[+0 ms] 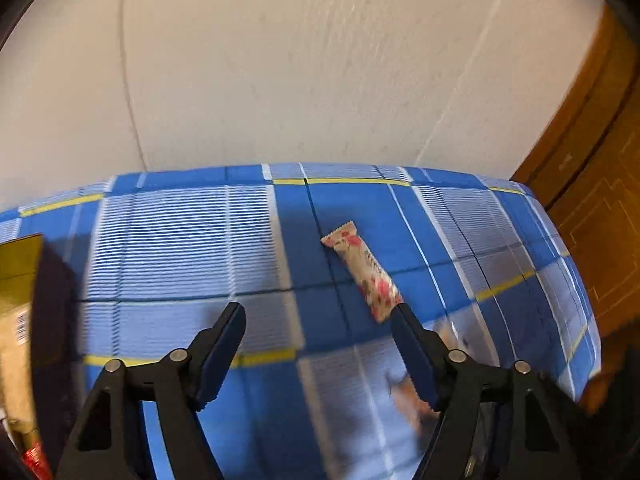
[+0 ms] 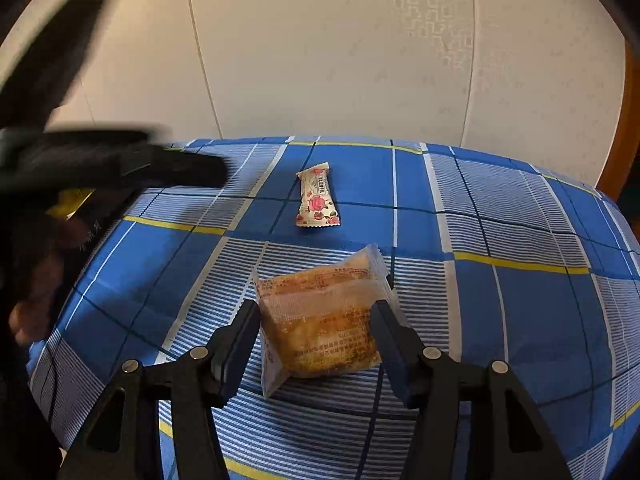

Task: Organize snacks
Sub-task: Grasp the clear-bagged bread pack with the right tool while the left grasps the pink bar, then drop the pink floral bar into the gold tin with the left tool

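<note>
Tools first: the right tool (image 2: 316, 332) reaches down over a clear-wrapped pastry packet (image 2: 320, 316), its jaws standing either side of the wrapper. The crinkled edges meet both pads, but I cannot tell whether they press on it, and the packet lies flat on the blue checked cloth (image 2: 520, 300) of the worktop. The left tool (image 1: 318, 316) is wide apart and holds nothing; its right fingertip sits just at the near end of a slim rose-printed bar (image 1: 362, 270), which lies loose on the cloth, far of the pastry in the right wrist view (image 2: 318, 198).

At the left edge of the left wrist view, a gold-and-tan box (image 1: 18, 288) with something red near its bottom shows partly; what it holds cannot be read. A blurred dark tool and part of a hand cross the left side of the right wrist view.

By my judgement, the sorting is unfinished: both visible snacks remain on the cloth, neither lifted nor placed.

Count: two tools, one pastry packet, one rose bar, one box.
</note>
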Available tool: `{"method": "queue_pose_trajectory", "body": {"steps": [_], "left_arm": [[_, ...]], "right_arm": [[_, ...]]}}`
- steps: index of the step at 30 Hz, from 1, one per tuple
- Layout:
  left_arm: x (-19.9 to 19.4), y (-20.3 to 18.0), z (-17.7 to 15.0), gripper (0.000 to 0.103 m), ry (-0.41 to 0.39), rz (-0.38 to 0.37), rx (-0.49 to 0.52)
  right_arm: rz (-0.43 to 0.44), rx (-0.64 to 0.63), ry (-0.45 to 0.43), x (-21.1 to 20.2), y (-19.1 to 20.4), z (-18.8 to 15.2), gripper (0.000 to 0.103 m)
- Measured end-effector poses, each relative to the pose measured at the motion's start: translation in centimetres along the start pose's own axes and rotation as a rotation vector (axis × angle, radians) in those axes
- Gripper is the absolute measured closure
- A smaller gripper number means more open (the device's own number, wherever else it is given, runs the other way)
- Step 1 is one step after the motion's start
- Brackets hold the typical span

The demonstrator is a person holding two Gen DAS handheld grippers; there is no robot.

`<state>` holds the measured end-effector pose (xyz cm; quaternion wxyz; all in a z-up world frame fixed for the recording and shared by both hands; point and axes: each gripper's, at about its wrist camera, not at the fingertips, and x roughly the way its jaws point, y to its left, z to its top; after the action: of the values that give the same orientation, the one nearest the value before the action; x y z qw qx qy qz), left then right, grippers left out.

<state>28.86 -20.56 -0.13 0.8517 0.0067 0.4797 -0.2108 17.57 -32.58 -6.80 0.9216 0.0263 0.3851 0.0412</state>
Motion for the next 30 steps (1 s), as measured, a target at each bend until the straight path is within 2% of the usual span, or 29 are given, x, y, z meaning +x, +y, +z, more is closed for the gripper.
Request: {"method": "queue_pose_trajectory", "body": {"steps": [3,7,9,11,12,13,14,16,22,30], "left_arm": [[2.2,-0.8,1.5,0.031,0.027,0.019,-0.016],[4.9,-2.2,2.6,0.031,0.066,0.034,-0.019],[6.1,-2.7,2.9,0.031,0.080,0.062,-0.015],[6.9,-2.9,3.0,0.031,0.089,0.062,-0.019],[6.9,-3.2,3.0,0.036,0.068,0.085,-0.002],[7.0,-3.4,2.9,0.047,0.061,0.105,0.015],[6.9,-3.7,2.7,0.068,0.048,0.114,0.039],[6.5,-3.8,2.2,0.079,0.029,0.110,0.080],[4.3,-2.2,-0.5,0.080,-0.016,0.070,0.092],[0.3,0.7,-5.1,0.080,-0.056,0.105,0.064]], "right_arm": [[0.016,0.018,-0.015,0.0,-0.1,-0.3,0.033],[0.034,0.034,-0.006,0.3,-0.4,-0.4,0.030],[0.030,0.040,0.006,0.5,-0.5,-0.5,0.023],[0.037,0.052,0.008,0.6,-0.9,-0.6,0.022],[0.041,0.055,0.007,0.6,-1.0,-0.6,0.022],[0.045,0.057,0.005,0.5,-1.0,-0.7,0.022],[0.048,0.059,0.004,0.5,-1.1,-0.7,0.022],[0.054,0.063,0.000,0.4,-1.3,-0.8,0.023],[0.063,0.086,-0.016,0.2,-1.8,-1.1,0.029],[0.047,0.084,-0.017,0.1,-1.6,-1.1,0.032]]}}
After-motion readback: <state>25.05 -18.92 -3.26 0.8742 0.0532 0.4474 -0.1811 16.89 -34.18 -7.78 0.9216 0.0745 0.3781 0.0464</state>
